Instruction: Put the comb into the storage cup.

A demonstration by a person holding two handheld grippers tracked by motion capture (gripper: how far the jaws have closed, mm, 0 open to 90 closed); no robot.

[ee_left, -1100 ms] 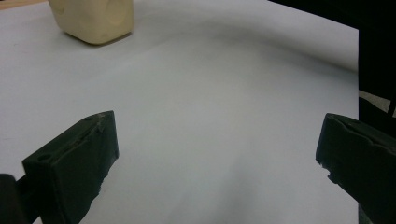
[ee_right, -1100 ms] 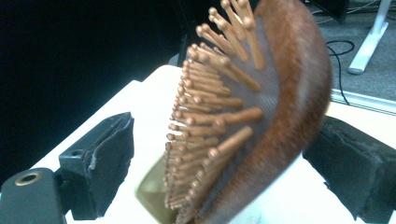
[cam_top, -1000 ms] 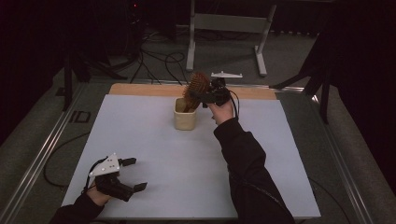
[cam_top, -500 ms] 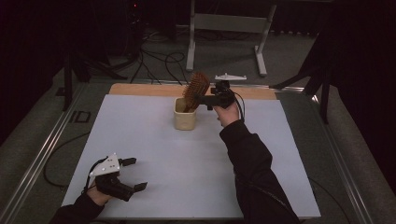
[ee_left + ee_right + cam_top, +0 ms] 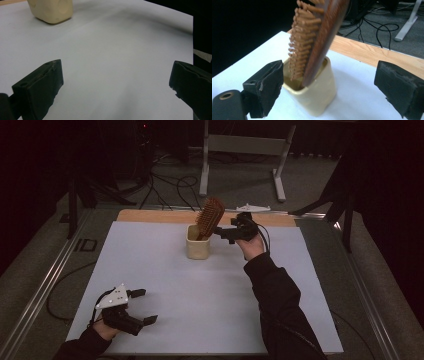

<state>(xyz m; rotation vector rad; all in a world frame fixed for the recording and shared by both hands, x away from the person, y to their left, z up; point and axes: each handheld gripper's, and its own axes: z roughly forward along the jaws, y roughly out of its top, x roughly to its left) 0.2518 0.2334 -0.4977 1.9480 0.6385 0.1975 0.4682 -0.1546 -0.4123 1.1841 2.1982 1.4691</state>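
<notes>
A brown wooden hairbrush (image 5: 210,215) stands handle-down and leaning in a cream cup (image 5: 197,249) at the far middle of the white table. My right gripper (image 5: 223,234) is just right of the brush, open, with its jaws pointing at it. In the right gripper view the hairbrush (image 5: 319,32) and the cup (image 5: 317,95) sit between the wide-apart jaws of the right gripper (image 5: 332,85), touching neither. My left gripper (image 5: 147,306) rests open near the front left corner. In the left gripper view the left gripper (image 5: 116,85) holds nothing, with the cup (image 5: 51,10) far off.
A wooden strip (image 5: 160,216) runs along the table's far edge, with a small white object (image 5: 252,208) on it. Beyond stand a metal frame leg (image 5: 205,175) and floor cables (image 5: 170,185). Bare white sheet (image 5: 200,295) lies between the grippers.
The right gripper has drawn back a little to the right and down from the brush, which stays leaning in the cup. The left gripper has not moved.
</notes>
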